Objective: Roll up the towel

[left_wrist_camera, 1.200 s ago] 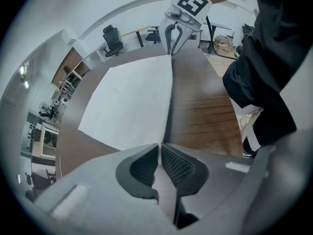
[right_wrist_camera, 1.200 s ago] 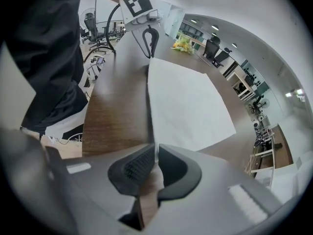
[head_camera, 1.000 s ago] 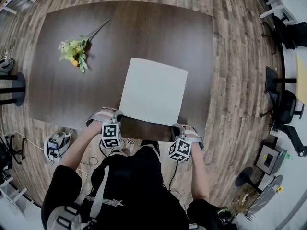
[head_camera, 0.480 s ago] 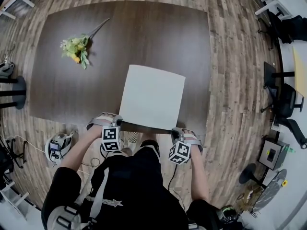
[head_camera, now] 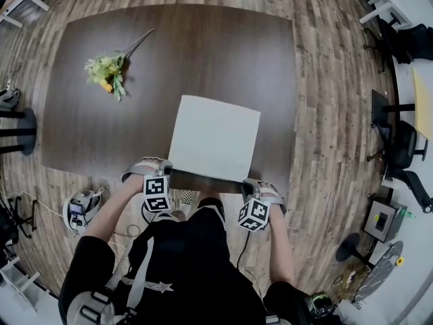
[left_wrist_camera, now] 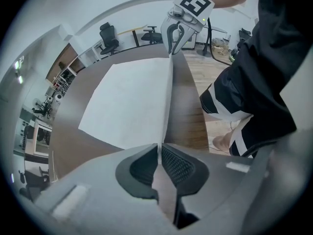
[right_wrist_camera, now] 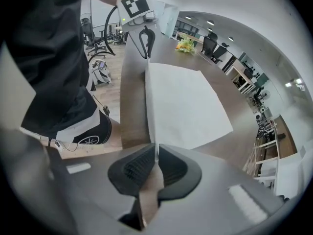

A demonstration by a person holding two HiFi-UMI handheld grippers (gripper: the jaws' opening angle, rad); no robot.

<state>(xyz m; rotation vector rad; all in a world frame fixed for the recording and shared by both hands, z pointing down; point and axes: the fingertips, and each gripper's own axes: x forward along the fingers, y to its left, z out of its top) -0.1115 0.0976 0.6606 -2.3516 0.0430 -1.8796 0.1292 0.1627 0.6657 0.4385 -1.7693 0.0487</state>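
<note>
Fingers of left gripper [left_wrist_camera: 159, 147], right gripper [right_wrist_camera: 156, 147] clamp towel [head_camera: 215, 137] corners

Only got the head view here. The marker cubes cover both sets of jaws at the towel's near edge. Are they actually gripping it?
Observer: Yes for the left. In the left gripper view, the left gripper has its jaws closed on the towel, pinching the thin near edge.
Operator: And the right one?
Observer: Same in the right gripper view. The right gripper is shut on that edge at the other corner.
Operator: Is the edge slack between them?
Observer: No. It runs in a straight line from one gripper to the other, and seems raised a little off the table.
</note>
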